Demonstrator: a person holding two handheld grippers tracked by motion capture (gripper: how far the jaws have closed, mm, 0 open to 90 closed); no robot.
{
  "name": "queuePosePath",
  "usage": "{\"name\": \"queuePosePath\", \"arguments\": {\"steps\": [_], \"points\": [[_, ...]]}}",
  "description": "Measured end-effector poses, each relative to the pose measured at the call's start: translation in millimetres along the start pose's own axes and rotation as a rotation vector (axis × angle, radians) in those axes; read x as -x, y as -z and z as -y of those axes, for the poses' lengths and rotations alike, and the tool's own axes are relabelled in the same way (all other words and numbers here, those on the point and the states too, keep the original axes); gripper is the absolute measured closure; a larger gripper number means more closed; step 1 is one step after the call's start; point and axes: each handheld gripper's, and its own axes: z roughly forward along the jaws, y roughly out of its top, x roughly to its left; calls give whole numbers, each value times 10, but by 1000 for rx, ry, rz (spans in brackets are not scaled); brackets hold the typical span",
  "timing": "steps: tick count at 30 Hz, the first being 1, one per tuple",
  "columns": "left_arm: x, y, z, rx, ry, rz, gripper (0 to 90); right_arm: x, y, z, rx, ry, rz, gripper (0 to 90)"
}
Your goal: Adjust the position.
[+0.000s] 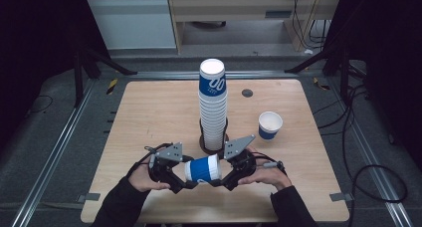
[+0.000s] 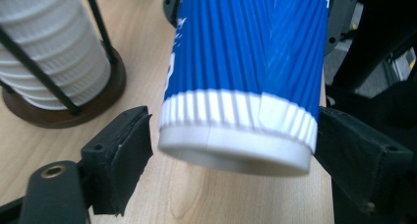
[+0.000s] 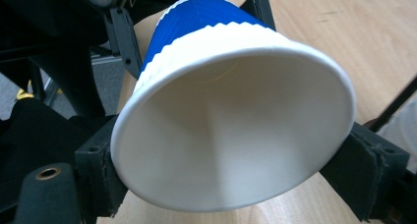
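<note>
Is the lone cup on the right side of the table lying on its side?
No, the lone cup stands upright on the table, its white open mouth facing up, apart from the tall cup stack.

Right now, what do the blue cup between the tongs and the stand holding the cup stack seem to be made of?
The blue-and-white ribbed cup looks like paper: matte white inside, a rolled rim and a corrugated blue sleeve with a visible seam. The dark round stand base looks like brown wood or plastic with a slight sheen; I cannot tell which. Its thin black upright rods look like metal wire.
</note>
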Motion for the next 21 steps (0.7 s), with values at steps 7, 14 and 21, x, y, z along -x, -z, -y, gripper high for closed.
{"name": "queuePosePath", "arguments": {"steps": [7, 14, 21], "points": [[9, -51, 4, -31, -10, 21, 210, -39, -52, -12, -30, 18, -14, 153], [11, -57, 9, -20, -14, 25, 271, -30, -64, -6, -36, 24, 1, 143], [-33, 2, 29, 14, 2, 0, 275, -9, -11, -22, 36, 12, 27, 77]]}}
